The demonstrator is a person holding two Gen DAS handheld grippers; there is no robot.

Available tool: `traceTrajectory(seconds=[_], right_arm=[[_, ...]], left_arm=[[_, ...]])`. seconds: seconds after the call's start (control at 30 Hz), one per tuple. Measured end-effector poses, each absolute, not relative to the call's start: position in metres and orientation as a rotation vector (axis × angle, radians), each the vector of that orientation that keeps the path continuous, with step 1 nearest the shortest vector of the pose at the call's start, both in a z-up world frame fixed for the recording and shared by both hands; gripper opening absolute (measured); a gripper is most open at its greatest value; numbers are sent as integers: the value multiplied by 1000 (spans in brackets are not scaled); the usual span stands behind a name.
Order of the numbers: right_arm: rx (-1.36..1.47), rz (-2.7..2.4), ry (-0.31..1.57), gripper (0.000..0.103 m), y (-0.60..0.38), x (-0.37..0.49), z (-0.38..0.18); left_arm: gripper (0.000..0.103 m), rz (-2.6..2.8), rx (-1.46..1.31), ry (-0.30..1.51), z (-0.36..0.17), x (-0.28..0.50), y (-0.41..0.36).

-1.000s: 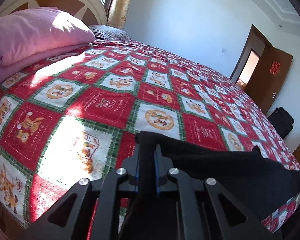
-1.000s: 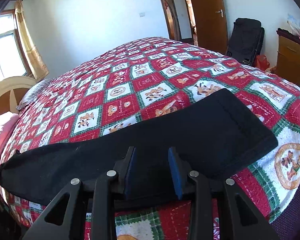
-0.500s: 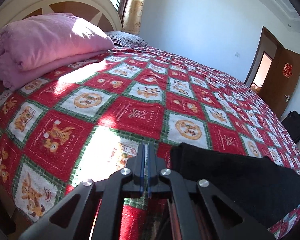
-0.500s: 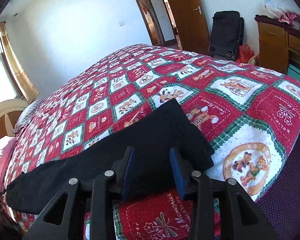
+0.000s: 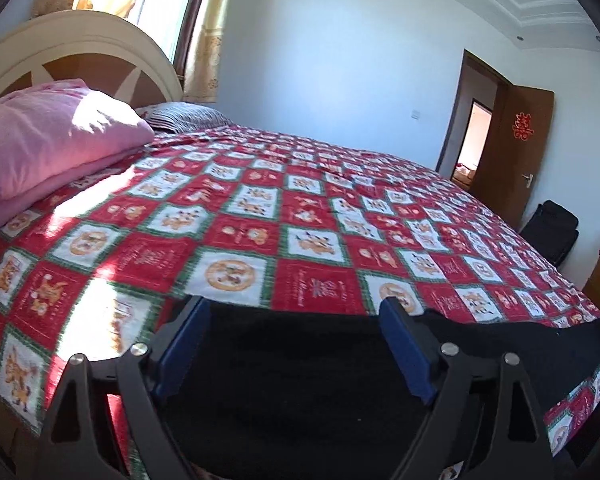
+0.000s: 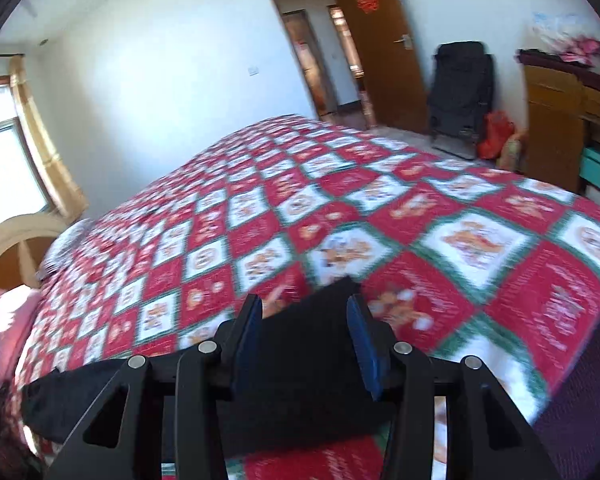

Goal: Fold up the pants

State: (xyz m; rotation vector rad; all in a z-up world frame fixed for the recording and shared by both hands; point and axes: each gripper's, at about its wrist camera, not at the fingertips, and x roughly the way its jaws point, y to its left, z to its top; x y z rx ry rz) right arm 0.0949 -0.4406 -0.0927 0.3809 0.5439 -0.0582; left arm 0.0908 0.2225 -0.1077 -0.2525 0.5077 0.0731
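Two grippers stand over black pants [image 5: 300, 380] lying along the near edge of the checked quilt [image 5: 300, 220]. Left gripper [image 5: 296, 312]: jaws opening, wide apart, pants between. Right gripper [image 6: 304, 308]: jaws opening, pads clear of the fabric between them.

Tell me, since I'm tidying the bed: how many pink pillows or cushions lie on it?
1: the pink pillow lies at the headboard end; more may be hidden out of frame.

L gripper [image 5: 296, 324] jaws opening wide over black pants [image 5: 300, 380] on bedspread [image 5: 260, 216].
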Motion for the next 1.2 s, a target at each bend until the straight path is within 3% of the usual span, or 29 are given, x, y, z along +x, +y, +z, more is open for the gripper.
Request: traceTrajectory(seconds=[0.17, 0.33, 0.6, 0.93, 1.2], right_arm=[[344, -82, 741, 46, -444, 132, -124], [320, -46, 716, 46, -443, 126, -123], [227, -29, 678, 47, -394, 114, -106], [184, 534, 862, 46, -176, 186, -125], [11, 533, 988, 46, -65, 236, -166]], left_arm=[[89, 99, -200, 639, -150, 110, 203], [93, 118, -120, 640, -163, 103, 193], [100, 18, -269, 589, -140, 110, 178], [101, -23, -185, 652, -158, 126, 124], [103, -30, -54, 610, -169, 116, 116]])
